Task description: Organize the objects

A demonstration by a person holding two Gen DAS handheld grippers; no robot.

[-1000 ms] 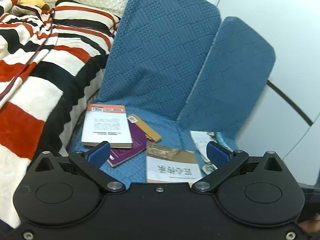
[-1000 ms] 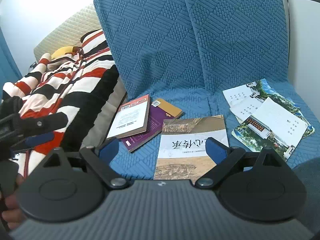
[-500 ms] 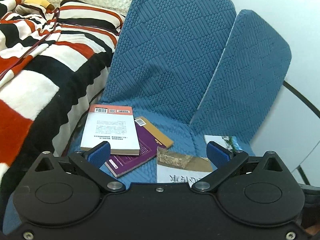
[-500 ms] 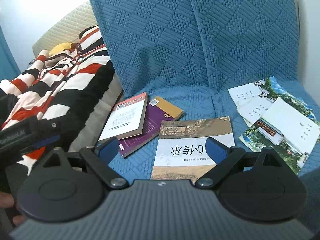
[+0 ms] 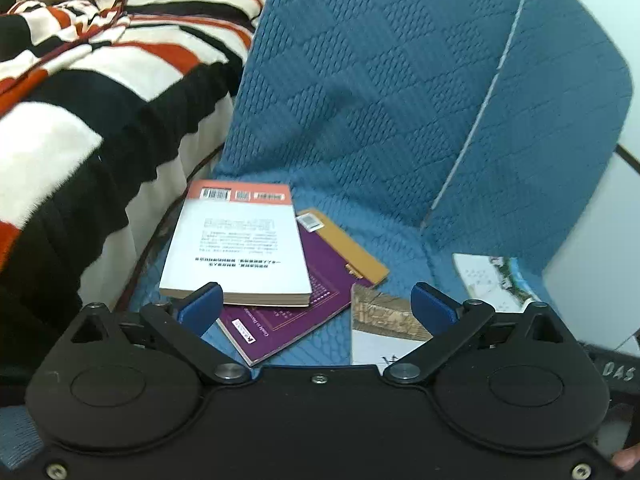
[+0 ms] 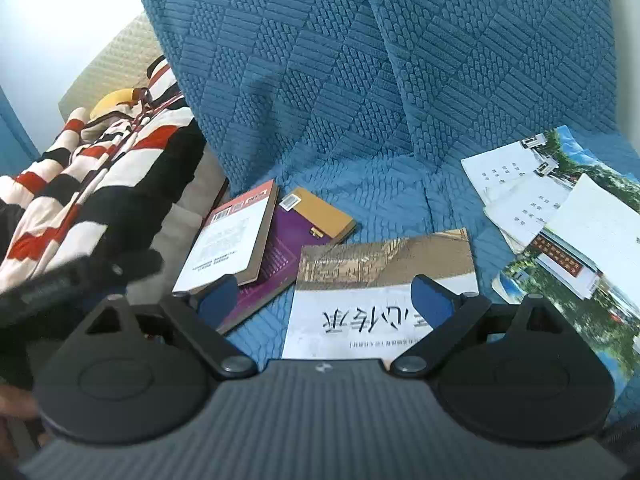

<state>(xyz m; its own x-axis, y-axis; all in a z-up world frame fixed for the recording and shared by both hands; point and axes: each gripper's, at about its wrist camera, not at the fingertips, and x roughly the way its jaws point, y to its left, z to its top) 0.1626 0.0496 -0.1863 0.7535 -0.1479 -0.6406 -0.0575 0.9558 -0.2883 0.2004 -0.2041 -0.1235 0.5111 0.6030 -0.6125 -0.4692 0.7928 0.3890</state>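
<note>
Two hand-held grippers hang over a blue quilted sofa seat (image 6: 384, 208), both spread wide and holding nothing: the left hand-held gripper (image 5: 316, 306) above a white-backed book (image 5: 236, 252), the right hand-held gripper (image 6: 326, 298) above a large brown-and-white book (image 6: 384, 280). Beyond the fingertips, the white-backed book lies atop a purple book (image 5: 316, 284), which overlaps a mustard-yellow book (image 5: 348, 248). Loose brochures (image 6: 560, 216) are fanned across the right side of the seat. A striped red, black and white blanket (image 5: 80, 100) is heaped at left, beside the upright back cushions (image 6: 360, 60).
</note>
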